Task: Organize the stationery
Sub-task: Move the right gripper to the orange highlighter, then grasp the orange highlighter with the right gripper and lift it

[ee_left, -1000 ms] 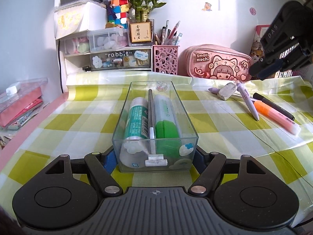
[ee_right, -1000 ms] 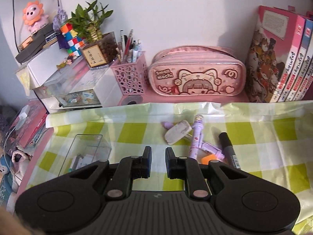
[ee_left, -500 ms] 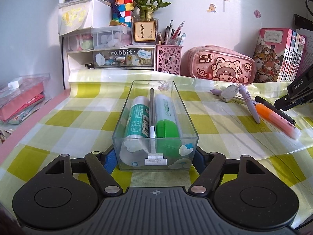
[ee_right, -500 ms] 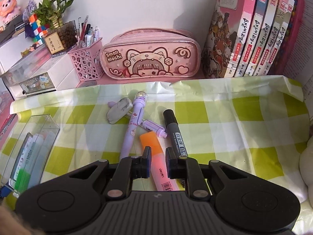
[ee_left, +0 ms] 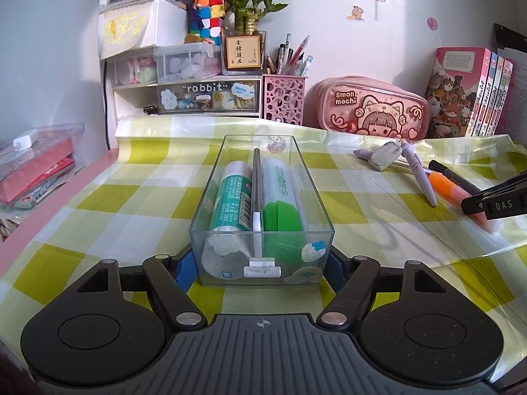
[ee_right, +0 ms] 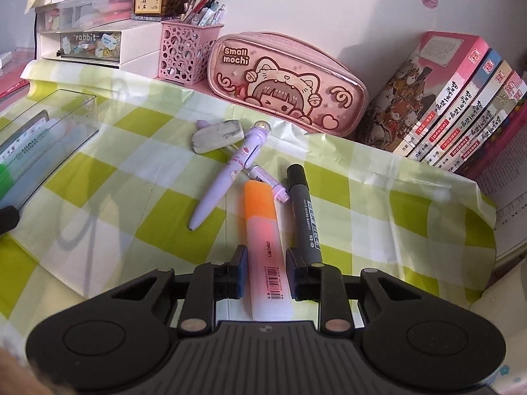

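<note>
My left gripper (ee_left: pixel 262 266) is shut on the near end of a clear plastic box (ee_left: pixel 311 177) standing on the checked cloth. In the box lie a teal glue stick (ee_left: pixel 235 197), a thin grey pen (ee_left: pixel 256 177) and a green highlighter (ee_left: pixel 280 204). My right gripper (ee_right: pixel 266 263) is low over the cloth and its jaws are opening. An orange highlighter (ee_right: pixel 263 227) lies between them, with small gaps to the pads. Beside it lie a black marker (ee_right: pixel 303 207), a lilac pen (ee_right: pixel 227 177), a small lilac pen (ee_right: pixel 266 181) and a grey eraser (ee_right: pixel 217 136).
A pink pencil case (ee_right: pixel 286 89), a pink pen holder (ee_right: pixel 184 52) and a row of books (ee_right: pixel 454 108) line the wall. A white drawer unit (ee_left: pixel 184 95) stands at the back left. A stack of pink folders (ee_left: pixel 33 164) sits off the cloth's left edge.
My right gripper has sunk and rolled towards the loose pens, and its jaws have parted around the orange highlighter. My left gripper and the box have not moved.
</note>
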### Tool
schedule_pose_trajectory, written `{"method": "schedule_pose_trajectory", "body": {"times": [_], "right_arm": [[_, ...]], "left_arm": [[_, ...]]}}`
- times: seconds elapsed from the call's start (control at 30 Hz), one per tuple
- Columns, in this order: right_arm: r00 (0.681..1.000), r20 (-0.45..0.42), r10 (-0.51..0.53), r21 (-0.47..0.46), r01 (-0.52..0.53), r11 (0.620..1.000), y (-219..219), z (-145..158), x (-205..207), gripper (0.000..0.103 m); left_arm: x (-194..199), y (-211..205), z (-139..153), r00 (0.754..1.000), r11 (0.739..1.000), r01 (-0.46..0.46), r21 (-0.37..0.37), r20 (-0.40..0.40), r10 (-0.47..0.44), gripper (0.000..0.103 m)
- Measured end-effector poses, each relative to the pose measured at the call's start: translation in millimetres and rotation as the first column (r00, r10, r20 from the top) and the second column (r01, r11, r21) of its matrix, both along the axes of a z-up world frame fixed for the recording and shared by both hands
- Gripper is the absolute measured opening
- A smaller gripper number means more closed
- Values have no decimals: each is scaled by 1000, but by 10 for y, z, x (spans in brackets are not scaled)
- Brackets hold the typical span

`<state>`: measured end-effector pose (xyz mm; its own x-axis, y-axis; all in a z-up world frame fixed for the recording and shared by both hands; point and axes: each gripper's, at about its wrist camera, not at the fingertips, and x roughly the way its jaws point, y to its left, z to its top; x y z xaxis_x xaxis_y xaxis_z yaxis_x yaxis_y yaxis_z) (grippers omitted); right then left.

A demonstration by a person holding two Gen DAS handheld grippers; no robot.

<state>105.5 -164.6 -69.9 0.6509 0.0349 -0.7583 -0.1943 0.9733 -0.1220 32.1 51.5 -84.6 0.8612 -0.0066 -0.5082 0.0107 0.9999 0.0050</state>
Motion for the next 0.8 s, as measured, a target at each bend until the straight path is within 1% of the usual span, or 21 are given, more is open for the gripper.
{"method": "schedule_pose_trajectory", "body": {"times": [0.1,0.2,0.3,0.4,0.47,0.57,0.6,0.63,0.73,0.8], "right_arm": [[999,-21,-27,111,29,993,-78,35,2,5],[994,-76,-84,262,102,960,-227,52,41,5],[987,-111,-119,342,150,928,-299,46,42,5],[976,-170,-135,454,199,868,-382,23,49,5],[967,-200,-155,518,239,822,-454,-9,51,5],[950,-246,-191,612,305,730,-585,-83,12,5],[946,-254,-202,632,321,706,-610,-100,-5,5],[941,-258,-217,644,335,688,-629,-107,-24,5],[933,-247,-262,653,360,667,-653,-69,-81,5],[932,-241,-271,670,361,648,-666,-26,-106,5]], "left_arm": [[-2,-5,-2,1000,1000,-1,1,1,1,73],[-3,-7,-5,1000,1000,-1,2,1,1,73],[-3,-8,-4,1000,1000,-1,1,1,1,73],[-3,-9,-5,1000,1000,-1,2,1,1,73],[-2,-8,-4,1000,1000,-1,2,1,1,73],[-2,-10,-5,1000,1000,-2,1,1,2,73],[-3,-9,-6,1000,1000,-1,2,2,1,73],[0,-9,-3,1000,1000,-1,2,1,1,73],[-1,-10,-3,1000,1000,-1,2,1,1,73],[-2,-11,-4,1000,1000,-2,3,2,2,73]]}}
